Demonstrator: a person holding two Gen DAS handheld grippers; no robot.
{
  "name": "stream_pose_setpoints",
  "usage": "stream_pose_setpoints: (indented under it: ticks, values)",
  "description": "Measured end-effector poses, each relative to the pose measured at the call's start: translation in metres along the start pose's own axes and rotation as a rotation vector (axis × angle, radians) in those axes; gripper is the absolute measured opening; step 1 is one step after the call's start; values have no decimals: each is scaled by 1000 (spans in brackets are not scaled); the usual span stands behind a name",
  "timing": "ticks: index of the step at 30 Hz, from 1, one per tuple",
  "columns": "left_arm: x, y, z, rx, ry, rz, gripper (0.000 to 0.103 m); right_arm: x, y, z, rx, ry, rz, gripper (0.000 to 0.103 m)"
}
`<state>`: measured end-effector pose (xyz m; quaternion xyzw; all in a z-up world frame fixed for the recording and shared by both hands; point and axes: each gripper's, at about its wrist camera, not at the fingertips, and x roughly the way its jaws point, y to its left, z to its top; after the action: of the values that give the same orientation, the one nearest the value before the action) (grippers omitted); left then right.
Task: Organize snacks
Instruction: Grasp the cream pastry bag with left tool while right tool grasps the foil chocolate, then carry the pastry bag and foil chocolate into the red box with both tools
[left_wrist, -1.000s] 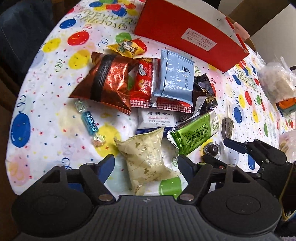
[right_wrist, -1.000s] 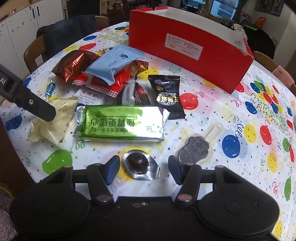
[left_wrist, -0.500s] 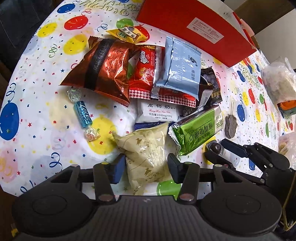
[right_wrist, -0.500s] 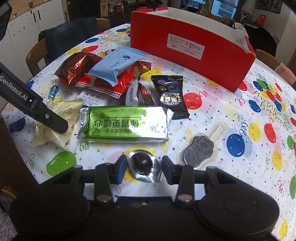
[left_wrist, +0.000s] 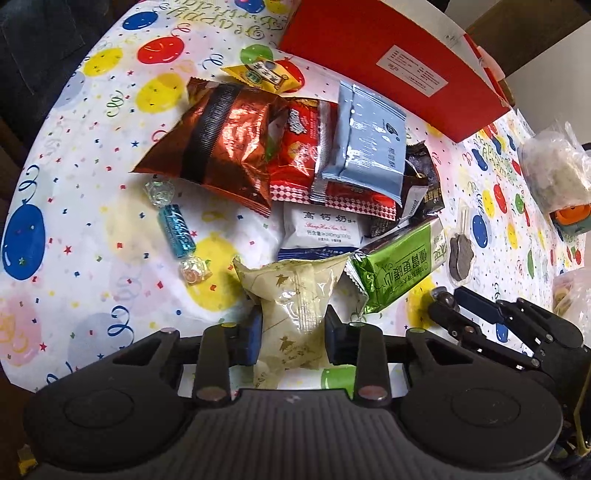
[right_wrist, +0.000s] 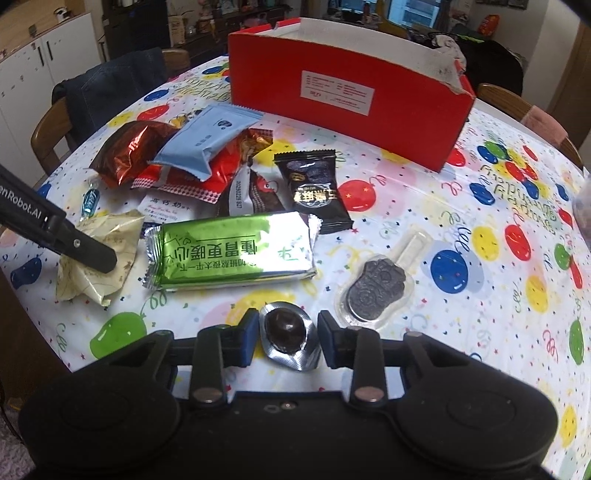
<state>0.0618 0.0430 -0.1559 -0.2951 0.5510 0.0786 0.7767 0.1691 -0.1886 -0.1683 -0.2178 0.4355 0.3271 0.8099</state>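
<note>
Behind the left gripper (left_wrist: 291, 338), the white milk-candy packet (left_wrist: 320, 232) lies half buried beneath the red checkered packet (left_wrist: 295, 155), its print unreadable.

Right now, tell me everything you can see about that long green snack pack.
The green snack pack is a long, flat bar in shiny metallic green foil with crimped silver ends and printed characters. It lies flat on the balloon tablecloth, unopened as far as shows, beside the cream pouch. Its far edge meets the black packet. Neither gripper touches it.

Red box (right_wrist: 343, 110) — balloon-patterned tablecloth (right_wrist: 480, 258)
</note>
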Motion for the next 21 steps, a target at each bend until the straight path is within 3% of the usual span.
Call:
stream_pose_setpoints:
  ticks: [8,21]
  values:
    - [-21,-4,-5,41,-50,-8,31,-23,6,4,45,-49,-5,33]
    - [-73,-17,-3,144,-202,-8,32,-79,19,27,88,-199,-32,33]
